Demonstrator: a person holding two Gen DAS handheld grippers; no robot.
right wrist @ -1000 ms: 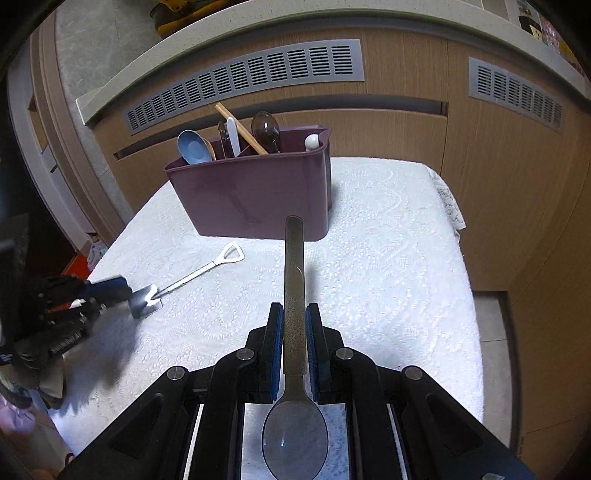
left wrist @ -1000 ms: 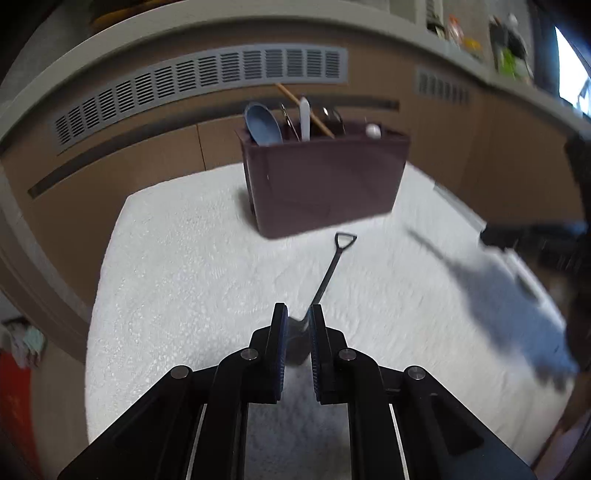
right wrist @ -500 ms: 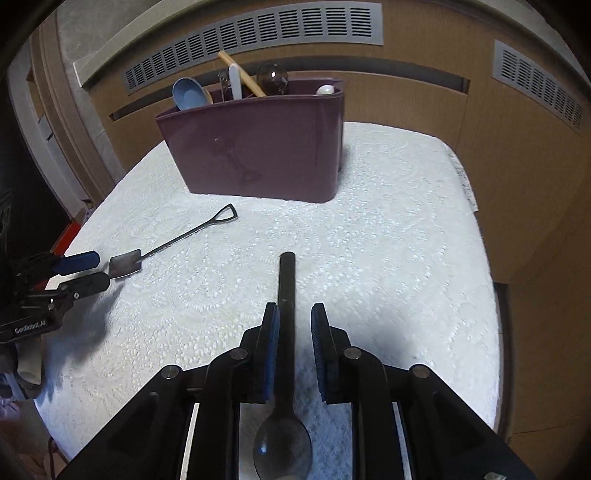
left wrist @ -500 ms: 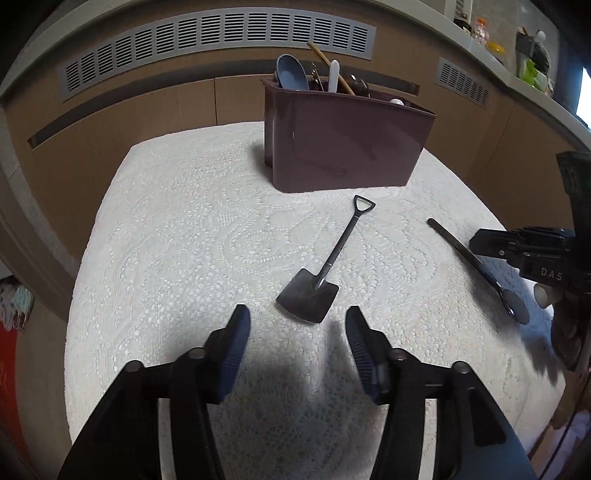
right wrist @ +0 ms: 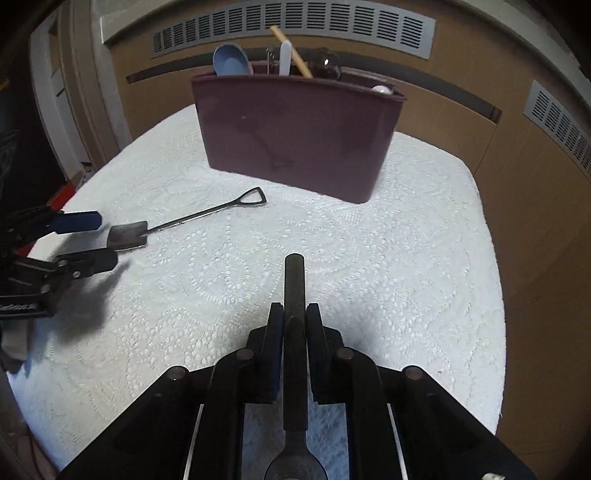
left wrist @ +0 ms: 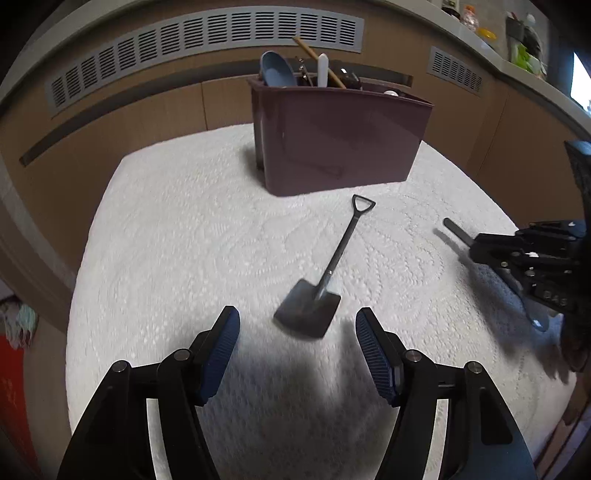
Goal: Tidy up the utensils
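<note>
A dark shovel-shaped spoon (left wrist: 325, 273) lies flat on the white lace tablecloth (left wrist: 177, 258), blade toward me, handle toward the maroon utensil holder (left wrist: 340, 140). My left gripper (left wrist: 297, 321) is open and empty, its tips just short of the blade. The shovel spoon also shows in the right wrist view (right wrist: 184, 223). My right gripper (right wrist: 294, 314) is shut on a dark metal spoon (right wrist: 294, 288), handle pointing forward toward the holder (right wrist: 295, 136), bowl back under the gripper. The right gripper also shows in the left wrist view (left wrist: 480, 247).
The holder holds a blue spoon (right wrist: 231, 61), a white utensil (right wrist: 285, 59), a wooden stick (right wrist: 291, 51) and others. Wooden cabinets with grey vents (right wrist: 295, 26) stand behind the table. The table edge drops off on the right (right wrist: 495, 295).
My left gripper let go of the shovel spoon, opened wide and backed off; the spoon now lies on the cloth. My right gripper came lower with its spoon.
</note>
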